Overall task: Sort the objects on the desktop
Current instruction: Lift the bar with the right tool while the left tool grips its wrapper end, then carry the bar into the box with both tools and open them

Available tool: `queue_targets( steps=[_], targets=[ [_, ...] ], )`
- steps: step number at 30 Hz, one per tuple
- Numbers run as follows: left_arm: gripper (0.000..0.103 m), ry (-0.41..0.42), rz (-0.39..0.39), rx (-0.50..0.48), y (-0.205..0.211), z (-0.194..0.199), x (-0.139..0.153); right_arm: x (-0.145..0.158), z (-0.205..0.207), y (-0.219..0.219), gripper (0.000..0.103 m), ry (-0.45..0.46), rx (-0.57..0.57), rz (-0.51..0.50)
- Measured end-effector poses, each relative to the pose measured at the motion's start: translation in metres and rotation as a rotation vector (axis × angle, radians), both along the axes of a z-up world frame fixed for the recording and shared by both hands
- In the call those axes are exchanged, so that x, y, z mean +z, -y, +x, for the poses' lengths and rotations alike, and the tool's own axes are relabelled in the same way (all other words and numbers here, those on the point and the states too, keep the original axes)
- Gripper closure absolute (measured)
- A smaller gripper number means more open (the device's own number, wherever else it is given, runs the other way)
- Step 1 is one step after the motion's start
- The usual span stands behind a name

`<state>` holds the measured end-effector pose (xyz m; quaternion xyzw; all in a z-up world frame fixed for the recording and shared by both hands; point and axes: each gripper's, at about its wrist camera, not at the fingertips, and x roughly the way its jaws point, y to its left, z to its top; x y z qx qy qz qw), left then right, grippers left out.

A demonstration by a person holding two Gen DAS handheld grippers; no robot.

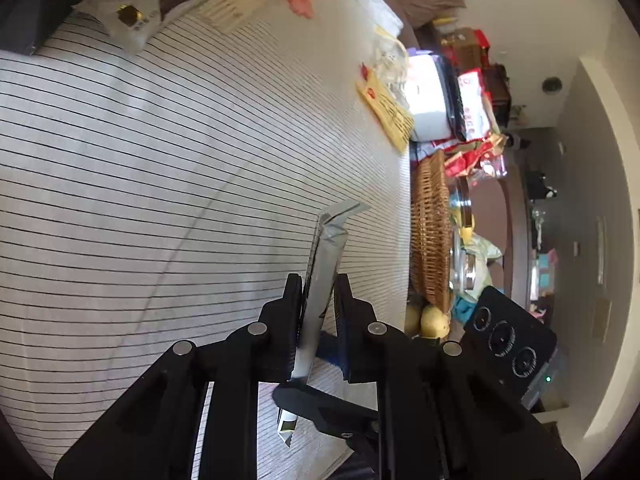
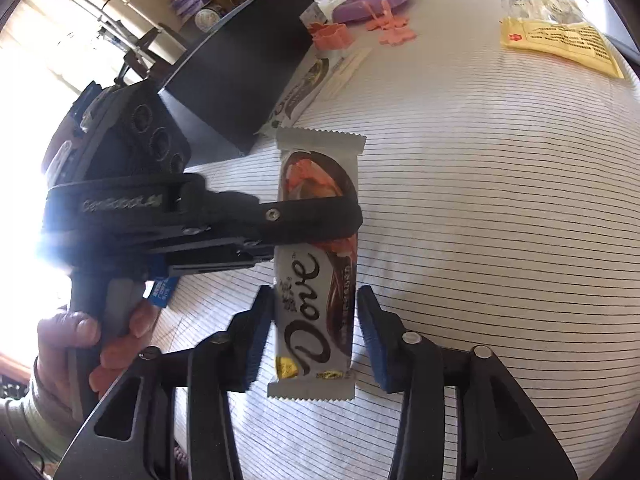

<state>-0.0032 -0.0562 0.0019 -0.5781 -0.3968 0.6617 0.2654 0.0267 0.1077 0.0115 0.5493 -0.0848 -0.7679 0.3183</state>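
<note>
Dove bar [image 2: 314, 280] lies lengthwise between our right gripper [image 2: 316, 340] pads, jaws spread, not touching wrapper. Left gripper [image 1: 318, 312] pinches same bar across its middle, edge-on in left wrist view, holding it above striped cloth [image 2: 500, 240]. Looks like handover or regrasp: we'd close right pads square on wrapper's long edges before left lets go (foil slick, likely to slip). Farther: black box [image 2: 240, 76] w/ second Dove bar [image 2: 298, 92] beside it, yellow packet [image 2: 560, 40] and wicker basket [image 1: 430, 232] at far edge.
</note>
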Motion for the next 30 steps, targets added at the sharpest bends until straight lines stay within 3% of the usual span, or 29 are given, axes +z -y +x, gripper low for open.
queue_targets(
  steps=[3, 5, 12, 17, 22, 26, 30],
  targets=[
    [0.089, -0.016, 0.027, -0.023, -0.005, 0.002, 0.006, 0.000, -0.004, -0.002, 0.046, 0.008, -0.017, -0.014],
    [0.089, -0.034, 0.009, -0.029, -0.006, 0.002, 0.010, 0.004, -0.006, -0.003, 0.057, 0.000, -0.016, -0.033],
    [0.089, -0.104, 0.021, -0.044, 0.006, 0.001, 0.035, 0.026, -0.009, 0.001, 0.061, -0.059, 0.013, -0.045],
    [0.089, -0.180, -0.005, -0.021, 0.032, -0.001, 0.090, 0.067, -0.016, 0.022, 0.061, -0.121, 0.066, -0.082],
    [0.088, -0.262, -0.022, 0.050, 0.090, -0.030, 0.172, 0.133, -0.047, 0.070, 0.061, -0.205, 0.128, -0.138],
    [0.087, -0.300, -0.047, 0.072, 0.147, -0.081, 0.222, 0.181, -0.088, 0.128, 0.061, -0.282, 0.144, -0.158],
    [0.086, -0.331, -0.146, 0.062, 0.194, -0.150, 0.251, 0.199, -0.147, 0.188, 0.061, -0.311, 0.117, -0.174]
  ],
)
